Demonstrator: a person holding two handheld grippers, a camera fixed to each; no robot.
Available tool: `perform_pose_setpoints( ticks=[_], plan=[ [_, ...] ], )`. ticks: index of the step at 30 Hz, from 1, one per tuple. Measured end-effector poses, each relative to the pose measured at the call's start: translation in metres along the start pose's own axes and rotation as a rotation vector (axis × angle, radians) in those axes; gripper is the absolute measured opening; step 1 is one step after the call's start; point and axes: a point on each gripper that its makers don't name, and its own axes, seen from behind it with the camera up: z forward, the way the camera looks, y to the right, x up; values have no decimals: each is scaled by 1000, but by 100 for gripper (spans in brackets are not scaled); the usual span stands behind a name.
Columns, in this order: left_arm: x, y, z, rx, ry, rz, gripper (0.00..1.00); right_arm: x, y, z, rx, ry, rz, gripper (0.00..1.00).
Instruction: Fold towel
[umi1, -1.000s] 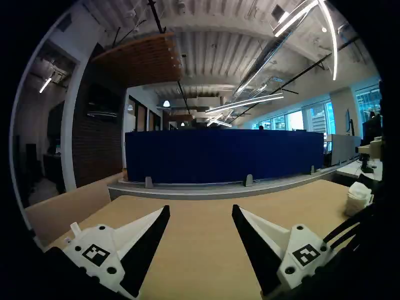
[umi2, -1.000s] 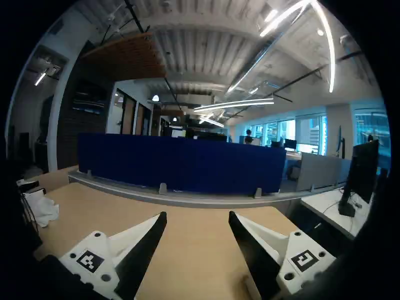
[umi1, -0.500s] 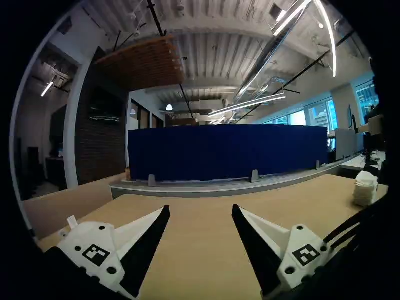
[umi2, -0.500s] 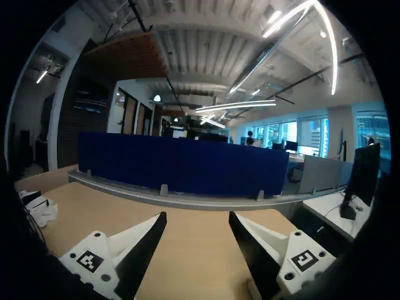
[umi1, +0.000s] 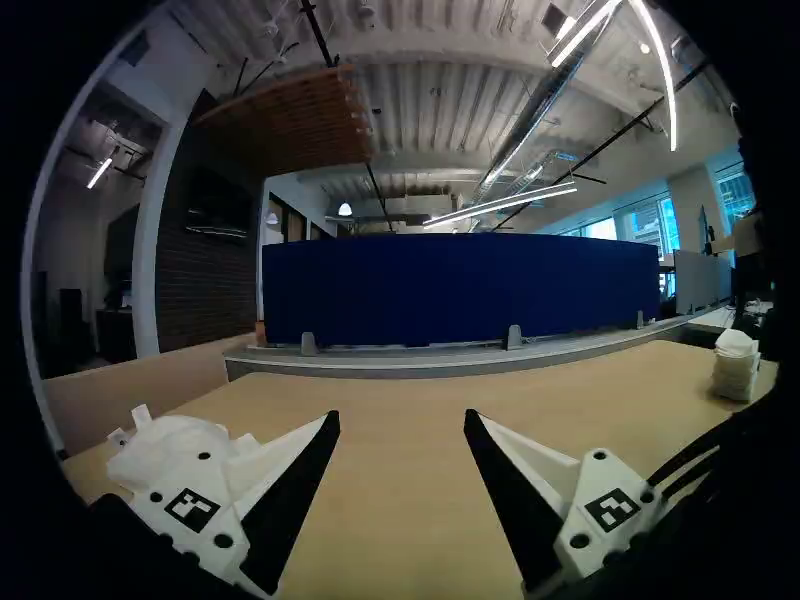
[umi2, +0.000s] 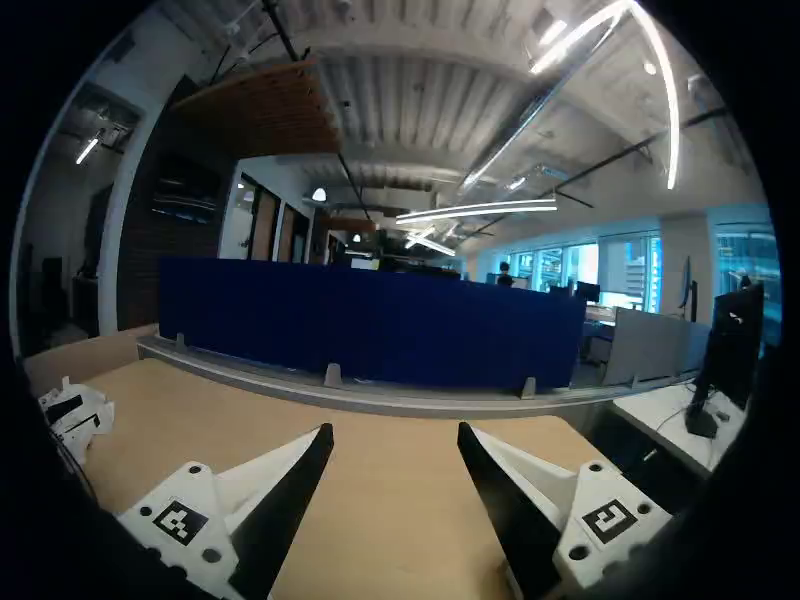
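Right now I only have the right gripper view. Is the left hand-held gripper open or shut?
Observer: Open. In the left gripper view the left hand-held gripper has its fingers spread over the table, nothing between them.
Operator: Any towel near it?
Observer: A white stack sits on the table at that view's right edge; I can't tell if it's towels.
Operator: Anything else?
Observer: A white lumpy shape by the finger on that view's left; too unclear to name.
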Motion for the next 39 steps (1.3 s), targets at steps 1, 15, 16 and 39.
perform_pose_setpoints(
  ticks=[1, 15, 16, 39],
  plan=[
    [-1, 0, 0, 1, 0, 1, 92, 0, 1, 0, 1, 1, 2, 96],
    [-16, -3, -1, 13, -10, -22, 92, 5, 18, -6, -19, 10, 12, 96],
    [-16, -2, -1, 13, -10, -22, 92, 6, 20, -6, -23, 11, 13, 96],
    [-16, -2, -5, 12, -9, -22, 92, 5, 36, 6, -39, 13, 25, 96]
  ],
)
